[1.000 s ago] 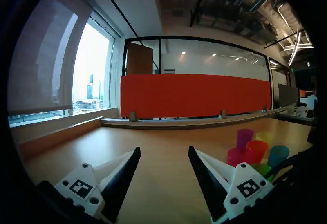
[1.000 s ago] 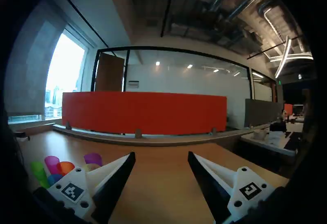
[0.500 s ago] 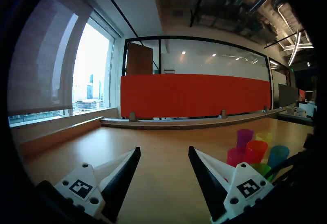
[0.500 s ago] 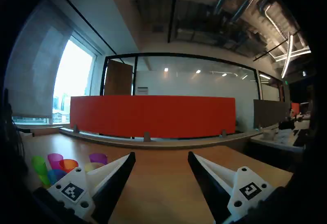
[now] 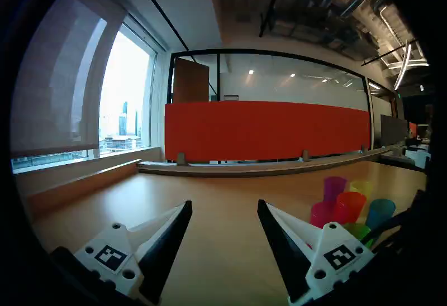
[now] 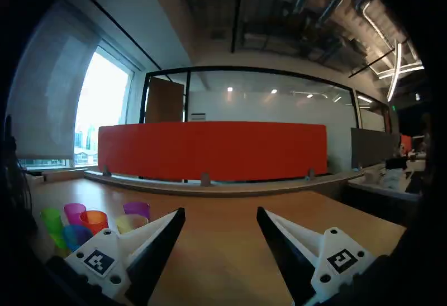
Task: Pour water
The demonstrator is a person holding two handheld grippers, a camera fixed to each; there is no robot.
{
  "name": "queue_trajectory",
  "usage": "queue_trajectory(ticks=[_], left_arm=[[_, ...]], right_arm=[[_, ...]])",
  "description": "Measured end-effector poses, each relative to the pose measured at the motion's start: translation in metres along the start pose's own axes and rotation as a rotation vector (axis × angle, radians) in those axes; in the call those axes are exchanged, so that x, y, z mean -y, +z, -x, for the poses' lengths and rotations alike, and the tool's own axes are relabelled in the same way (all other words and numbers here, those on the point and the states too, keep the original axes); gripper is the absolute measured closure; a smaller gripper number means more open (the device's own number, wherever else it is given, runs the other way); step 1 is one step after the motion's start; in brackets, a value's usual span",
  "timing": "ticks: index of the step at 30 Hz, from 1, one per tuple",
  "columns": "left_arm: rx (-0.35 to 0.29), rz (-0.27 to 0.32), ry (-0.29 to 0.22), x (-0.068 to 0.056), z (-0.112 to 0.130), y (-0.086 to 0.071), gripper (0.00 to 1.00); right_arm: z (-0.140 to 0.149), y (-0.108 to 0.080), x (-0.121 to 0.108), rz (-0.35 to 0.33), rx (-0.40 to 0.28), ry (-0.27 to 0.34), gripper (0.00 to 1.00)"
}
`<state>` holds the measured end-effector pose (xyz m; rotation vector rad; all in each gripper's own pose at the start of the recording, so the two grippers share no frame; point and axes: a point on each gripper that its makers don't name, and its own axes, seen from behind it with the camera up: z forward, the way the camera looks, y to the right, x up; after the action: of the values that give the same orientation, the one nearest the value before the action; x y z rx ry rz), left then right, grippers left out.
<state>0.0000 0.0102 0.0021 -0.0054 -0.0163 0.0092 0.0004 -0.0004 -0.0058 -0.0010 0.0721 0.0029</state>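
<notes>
Several coloured plastic cups stand in a cluster on the wooden table (image 5: 223, 205). In the left gripper view the cluster is at the right: a purple cup (image 5: 334, 187), an orange-red cup (image 5: 351, 205), a yellow cup (image 5: 361, 187) and a teal cup (image 5: 380, 212). My left gripper (image 5: 223, 210) is open, low over the table, left of the cups, with nothing between its fingers. In the right gripper view the cups sit at the lower left: orange (image 6: 94, 221), purple (image 6: 136, 210), green (image 6: 52, 220). My right gripper (image 6: 219, 216) is open and holds nothing, right of the cups.
A red divider panel (image 5: 267, 129) runs along the table's far edge. A window (image 5: 125, 102) and ledge bound the left side. Other desks with items (image 6: 391, 175) lie at the far right.
The right gripper view has shifted: the cups now sit slightly more to the right and higher, and the view has tipped down a little. The left gripper has stayed still.
</notes>
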Motion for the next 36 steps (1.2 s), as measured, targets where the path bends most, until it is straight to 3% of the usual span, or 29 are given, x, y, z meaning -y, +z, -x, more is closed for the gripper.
queue_trajectory(ticks=[11, 36], left_arm=[[0.0, 0.0, 0.0, 0.0, 0.0, 0.0, 0.14], [0.0, 0.0, 0.0, -0.001, 0.0, 0.0, 0.14]], right_arm=[[0.012, 0.0, -0.012, 0.03, 0.013, 0.032, 0.0], [0.026, 0.002, -0.006, 0.034, 0.062, 0.003, 0.0]])
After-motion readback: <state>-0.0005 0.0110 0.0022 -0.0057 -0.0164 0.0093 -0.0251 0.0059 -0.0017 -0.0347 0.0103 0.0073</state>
